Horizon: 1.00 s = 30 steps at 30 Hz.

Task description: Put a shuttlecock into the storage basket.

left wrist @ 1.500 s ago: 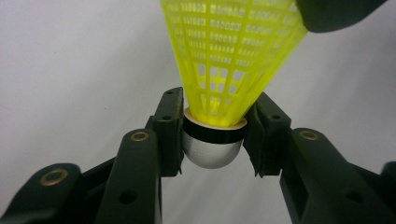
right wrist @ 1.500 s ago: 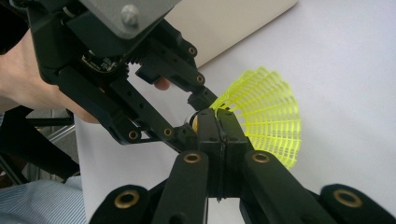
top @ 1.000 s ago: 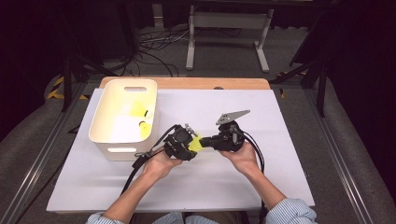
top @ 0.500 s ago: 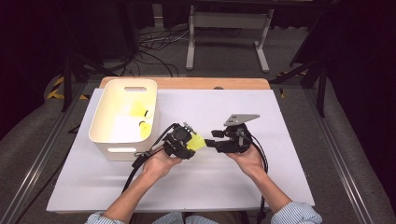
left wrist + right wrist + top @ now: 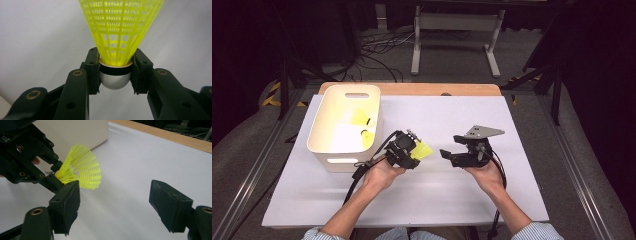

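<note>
Holding a yellow shuttlecock (image 5: 117, 37) by its cork, the left claw (image 5: 412, 150) stays clamped; the right claw (image 5: 452, 156), at three o'clock, has just opened, empty. Dropping it into the white bin (image 5: 324, 145), at ten o'clock, remains.

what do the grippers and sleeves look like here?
Both grippers, left gripper and right gripper, are matte black with blocky jaws, brass-ringed pivot holes and trailing black cables. The right carries a grey three-cornered plate. Light blue striped shirt cuffs show.
</note>
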### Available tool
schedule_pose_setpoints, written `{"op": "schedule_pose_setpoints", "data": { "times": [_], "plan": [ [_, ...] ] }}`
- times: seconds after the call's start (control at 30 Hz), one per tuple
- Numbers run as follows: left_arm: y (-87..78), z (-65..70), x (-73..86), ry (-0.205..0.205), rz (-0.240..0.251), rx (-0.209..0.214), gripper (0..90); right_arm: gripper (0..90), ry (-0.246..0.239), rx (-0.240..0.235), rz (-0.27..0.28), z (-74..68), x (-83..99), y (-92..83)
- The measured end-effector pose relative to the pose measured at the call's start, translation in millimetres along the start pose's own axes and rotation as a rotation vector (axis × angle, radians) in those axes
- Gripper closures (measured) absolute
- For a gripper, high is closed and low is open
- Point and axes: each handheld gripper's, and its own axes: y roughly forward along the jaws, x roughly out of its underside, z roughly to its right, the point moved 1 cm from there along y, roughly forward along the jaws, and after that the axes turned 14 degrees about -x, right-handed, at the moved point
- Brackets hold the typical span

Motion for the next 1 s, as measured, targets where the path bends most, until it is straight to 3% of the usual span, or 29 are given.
{"op": "schedule_pose_setpoints", "data": {
  "times": [0.2, 1.0],
  "plan": [
    [-4.7, -2.2, 0.6, -0.011, 0.005, -0.004, 64.8, 19.2, 0.007, 0.054, 0.038, 1.6, 10.1, -12.1],
    [-18.9, -7.1, 1.6, -0.027, 0.014, -0.028, 64.8, 12.7, 0.008, 0.152, 0.107, 0.1, 52.9, -39.4]
  ]
}}
